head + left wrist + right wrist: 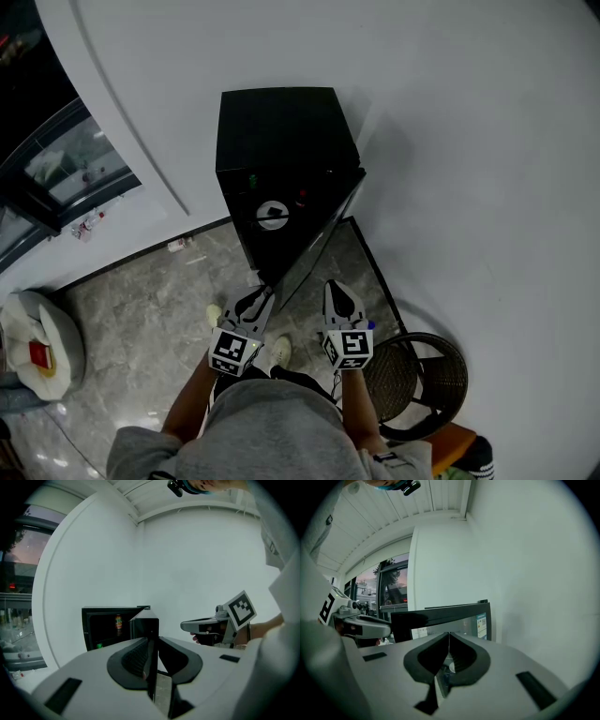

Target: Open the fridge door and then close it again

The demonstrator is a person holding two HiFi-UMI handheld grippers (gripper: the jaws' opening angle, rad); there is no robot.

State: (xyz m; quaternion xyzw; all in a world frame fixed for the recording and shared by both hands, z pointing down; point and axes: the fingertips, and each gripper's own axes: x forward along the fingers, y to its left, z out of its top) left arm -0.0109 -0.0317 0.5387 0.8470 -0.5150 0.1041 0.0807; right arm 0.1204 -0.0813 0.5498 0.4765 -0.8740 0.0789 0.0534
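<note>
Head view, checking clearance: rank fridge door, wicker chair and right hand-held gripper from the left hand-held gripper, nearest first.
1. Fridge door, clamped in the left hand-held gripper.
2. Right hand-held gripper, just beside it.
3. Wicker chair, farther right.

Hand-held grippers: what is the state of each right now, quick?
Left hand-held gripper: closed on the edge of the small black fridge's open door.
Right hand-held gripper: closed, holding nothing.

The fridge [281, 141] stands upper centre on the floor [150, 300], against the wall [469, 112]. Its door [319, 230] angles out toward lower centre, its edge between the left tool's [262, 295] jaws. The right tool [335, 289] sits just right of the door. The chair [417, 375] is at lower right, the cushion [42, 342] at lower left.
</note>
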